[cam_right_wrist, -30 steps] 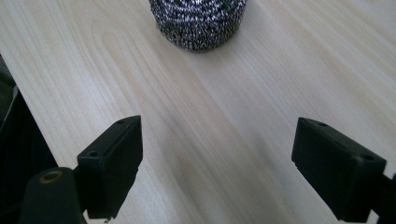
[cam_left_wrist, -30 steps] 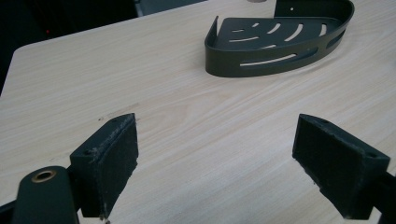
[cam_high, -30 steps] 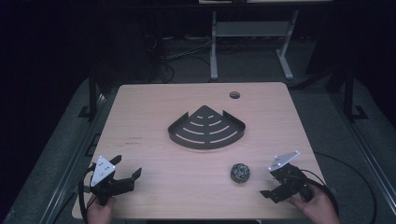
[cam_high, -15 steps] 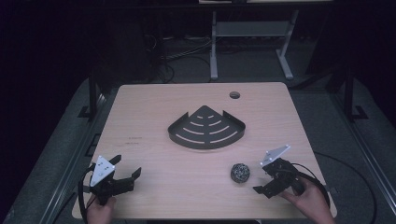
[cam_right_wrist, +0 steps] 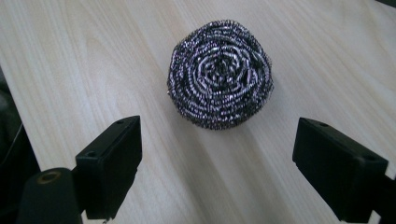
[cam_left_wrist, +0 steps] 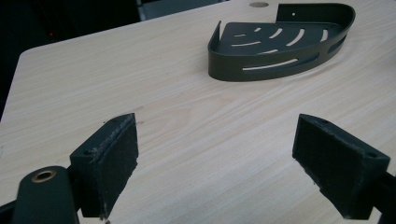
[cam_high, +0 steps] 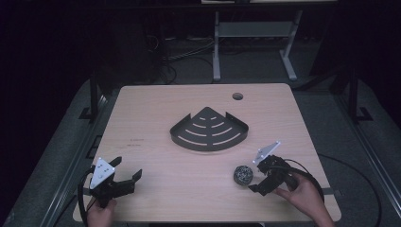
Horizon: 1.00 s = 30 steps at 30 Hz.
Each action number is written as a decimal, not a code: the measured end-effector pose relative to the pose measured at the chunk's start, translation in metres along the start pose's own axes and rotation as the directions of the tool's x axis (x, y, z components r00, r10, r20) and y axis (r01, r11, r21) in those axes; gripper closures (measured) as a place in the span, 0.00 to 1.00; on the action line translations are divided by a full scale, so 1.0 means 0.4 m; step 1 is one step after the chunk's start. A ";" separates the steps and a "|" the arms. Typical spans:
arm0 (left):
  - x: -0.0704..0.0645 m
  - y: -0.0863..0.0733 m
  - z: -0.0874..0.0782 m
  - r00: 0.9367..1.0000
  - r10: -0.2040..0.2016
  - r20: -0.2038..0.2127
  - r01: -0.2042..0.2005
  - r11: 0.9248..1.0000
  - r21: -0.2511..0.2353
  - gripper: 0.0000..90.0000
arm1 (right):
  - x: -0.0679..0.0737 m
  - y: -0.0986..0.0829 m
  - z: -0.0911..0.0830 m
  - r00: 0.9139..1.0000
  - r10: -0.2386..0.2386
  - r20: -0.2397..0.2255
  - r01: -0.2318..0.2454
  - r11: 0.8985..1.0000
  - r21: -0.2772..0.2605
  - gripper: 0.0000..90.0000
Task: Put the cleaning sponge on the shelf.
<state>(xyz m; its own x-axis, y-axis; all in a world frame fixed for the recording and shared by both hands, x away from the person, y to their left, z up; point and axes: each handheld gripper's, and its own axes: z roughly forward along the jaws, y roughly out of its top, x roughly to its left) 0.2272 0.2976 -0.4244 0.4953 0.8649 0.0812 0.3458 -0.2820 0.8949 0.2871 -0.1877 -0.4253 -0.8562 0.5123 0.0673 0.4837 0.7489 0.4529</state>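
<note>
From above: right gripper [cam_high: 256, 182] low at counter [cam_high: 156, 113] front right, jaws spread, just beside steel scourer [cam_high: 243, 174]; left gripper [cam_high: 126, 170] front left, jaws spread, empty. Left gripper view: slotted tray [cam_left_wrist: 280, 56] ahead, right edge cropped. Right gripper view: scourer just ahead, untouched.

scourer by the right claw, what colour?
Shiny silver-grey steel coils, spiralled; scourer shows best in the right gripper view.

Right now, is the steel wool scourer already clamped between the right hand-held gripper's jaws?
No: the steel wool scourer lies free on the table, ahead of the right hand-held gripper, whose jaws stand wide apart.
</note>
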 end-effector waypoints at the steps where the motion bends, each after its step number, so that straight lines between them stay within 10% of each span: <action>1: 0.000 0.000 -0.001 1.000 0.001 -0.001 -0.001 1.000 -0.002 0.15 | 0.000 0.004 0.003 1.000 0.000 -0.005 0.000 1.000 0.003 0.17; 30: 0.005 0.000 -0.004 1.000 -0.002 -0.004 0.002 1.000 -0.005 0.15 | -0.012 0.073 0.072 0.999 -0.026 -0.026 0.028 0.997 0.078 0.20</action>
<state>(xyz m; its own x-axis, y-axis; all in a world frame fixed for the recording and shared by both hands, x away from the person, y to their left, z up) 0.2271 0.3000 -0.4233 0.4915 0.8671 0.0810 0.3426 -0.2781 0.8974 0.3105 -0.1563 -0.4379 -0.8730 0.4814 0.0781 0.4720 0.7936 0.3839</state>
